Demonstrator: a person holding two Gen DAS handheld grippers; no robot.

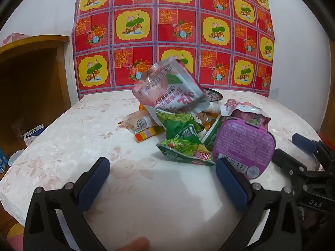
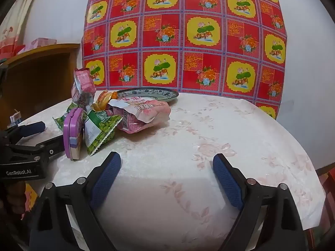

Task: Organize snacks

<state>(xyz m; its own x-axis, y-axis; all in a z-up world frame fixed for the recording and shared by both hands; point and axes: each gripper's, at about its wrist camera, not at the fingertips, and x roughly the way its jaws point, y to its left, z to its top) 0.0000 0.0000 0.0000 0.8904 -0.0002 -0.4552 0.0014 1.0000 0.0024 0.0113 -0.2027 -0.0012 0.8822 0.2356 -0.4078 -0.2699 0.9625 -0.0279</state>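
Note:
A heap of snack packets lies on the white floral tablecloth [image 1: 83, 138]. It holds a pink and white pouch [image 1: 171, 87] standing tilted on top, green packets [image 1: 184, 150], an orange packet [image 1: 138, 123] and a purple tin [image 1: 242, 146] propped on its edge. My left gripper [image 1: 162, 171] is open and empty just in front of the heap, its right finger [image 1: 230, 186] close to the tin. My right gripper [image 2: 166, 167] is open and empty over bare cloth, to the right of the heap. The tin [image 2: 73, 133], a green packet [image 2: 100, 131] and a pink pouch [image 2: 142, 113] show at its left.
A blue-patterned plate [image 2: 146, 94] sits behind the heap. A red and yellow patterned sheet [image 1: 173, 31] hangs behind the table. A wooden cabinet [image 1: 27, 79] stands at the left. The other gripper [image 1: 303, 163] shows at the right edge of the left wrist view.

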